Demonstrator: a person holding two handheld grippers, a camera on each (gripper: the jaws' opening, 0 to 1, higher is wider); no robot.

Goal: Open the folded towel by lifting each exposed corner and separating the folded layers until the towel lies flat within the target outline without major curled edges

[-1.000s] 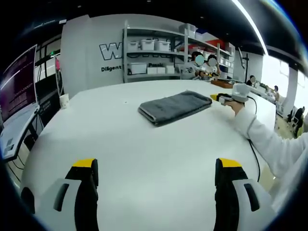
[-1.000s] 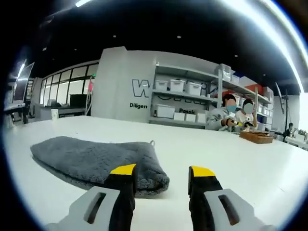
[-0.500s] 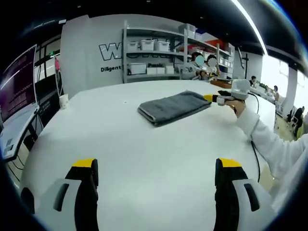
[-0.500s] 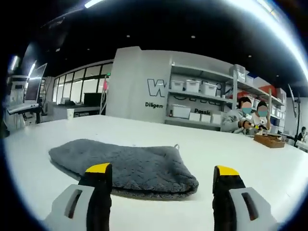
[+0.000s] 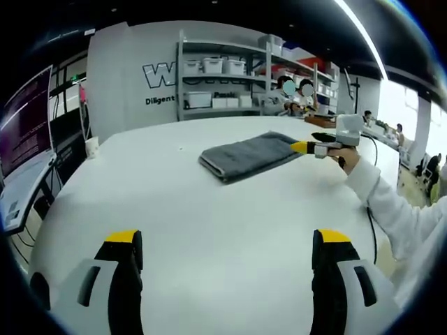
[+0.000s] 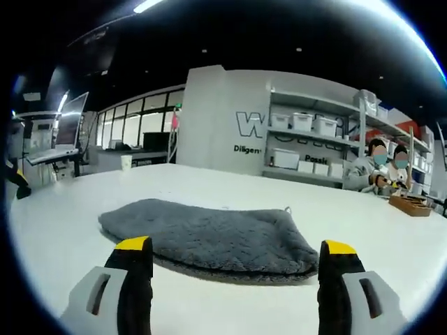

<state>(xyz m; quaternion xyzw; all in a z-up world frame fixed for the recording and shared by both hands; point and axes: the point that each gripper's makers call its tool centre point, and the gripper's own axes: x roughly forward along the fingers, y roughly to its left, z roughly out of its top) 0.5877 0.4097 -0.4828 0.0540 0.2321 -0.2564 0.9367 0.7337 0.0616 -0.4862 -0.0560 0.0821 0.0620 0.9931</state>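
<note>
Towel [image 6: 216, 237] folded, under-layers hidden

**A bright workshop room**

A broad white tabletop [image 5: 209, 209] fills the foreground. Behind it a grey wall [image 5: 133, 70] bears white lettering beside metal shelves [image 5: 223, 77] stacked with white bins. Ceiling light strips [image 5: 363, 35] glow overhead; windows [image 6: 133, 129] line the far side.

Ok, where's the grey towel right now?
The folded towel lies on the white table, just beyond the open right gripper.
</note>
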